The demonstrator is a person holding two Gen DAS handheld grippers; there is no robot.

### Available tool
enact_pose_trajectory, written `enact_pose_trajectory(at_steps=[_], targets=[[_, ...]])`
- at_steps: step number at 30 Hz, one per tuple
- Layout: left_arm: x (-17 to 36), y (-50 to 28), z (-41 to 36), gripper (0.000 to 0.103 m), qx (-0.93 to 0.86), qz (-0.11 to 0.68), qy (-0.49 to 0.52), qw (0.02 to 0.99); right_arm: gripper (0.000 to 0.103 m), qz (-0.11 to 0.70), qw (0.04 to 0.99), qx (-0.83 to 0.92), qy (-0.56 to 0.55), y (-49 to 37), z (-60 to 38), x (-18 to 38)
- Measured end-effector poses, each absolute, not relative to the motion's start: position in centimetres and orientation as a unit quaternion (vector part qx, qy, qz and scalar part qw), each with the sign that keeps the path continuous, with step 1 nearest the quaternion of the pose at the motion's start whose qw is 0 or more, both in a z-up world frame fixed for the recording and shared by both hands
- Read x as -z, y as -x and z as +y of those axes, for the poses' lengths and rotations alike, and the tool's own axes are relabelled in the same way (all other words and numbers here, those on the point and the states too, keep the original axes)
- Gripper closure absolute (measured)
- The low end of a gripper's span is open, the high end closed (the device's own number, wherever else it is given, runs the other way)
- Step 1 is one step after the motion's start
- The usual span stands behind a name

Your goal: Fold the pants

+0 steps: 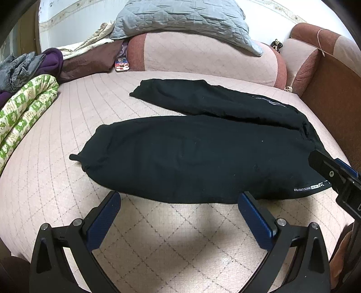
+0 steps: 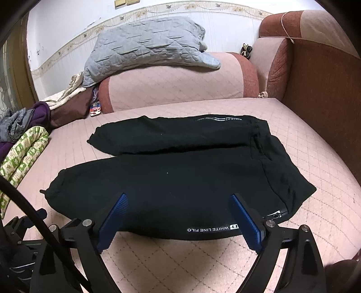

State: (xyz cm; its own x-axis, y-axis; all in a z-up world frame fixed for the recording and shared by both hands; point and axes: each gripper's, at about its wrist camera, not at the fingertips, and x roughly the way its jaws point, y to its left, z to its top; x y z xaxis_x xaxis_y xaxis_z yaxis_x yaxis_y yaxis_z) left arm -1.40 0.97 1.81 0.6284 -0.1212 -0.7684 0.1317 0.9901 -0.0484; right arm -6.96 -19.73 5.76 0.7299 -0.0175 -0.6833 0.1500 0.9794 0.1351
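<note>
Black pants (image 1: 198, 155) lie flat on the pink quilted sofa seat (image 1: 67, 126), legs pointing left and spread apart, waistband at the right. White lettering runs along the near hem (image 2: 209, 228). My left gripper (image 1: 180, 198) is open and empty, its blue pads just short of the near edge of the pants. My right gripper (image 2: 178, 198) is open and empty, its fingertips over the near leg of the pants (image 2: 171, 180). The right gripper also shows at the right edge of the left wrist view (image 1: 334, 173), by the waistband.
A pink and red bolster (image 1: 203, 54) with a grey quilted pillow (image 1: 180, 20) lies behind the pants. A pile of clothes and a green patterned roll (image 1: 24, 106) sit at the left. A brown armrest (image 2: 322, 94) stands at the right.
</note>
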Motion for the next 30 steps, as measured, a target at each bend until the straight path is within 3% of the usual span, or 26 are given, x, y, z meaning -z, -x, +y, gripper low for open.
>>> enact_pose_trajectory(at_steps=[30], targets=[[-1.3,1.4,0.9,0.000,0.073,0.432,-0.008,0.899,0.009,0.382,0.915,0.081,-0.105,8.1,-21.7,-4.9]])
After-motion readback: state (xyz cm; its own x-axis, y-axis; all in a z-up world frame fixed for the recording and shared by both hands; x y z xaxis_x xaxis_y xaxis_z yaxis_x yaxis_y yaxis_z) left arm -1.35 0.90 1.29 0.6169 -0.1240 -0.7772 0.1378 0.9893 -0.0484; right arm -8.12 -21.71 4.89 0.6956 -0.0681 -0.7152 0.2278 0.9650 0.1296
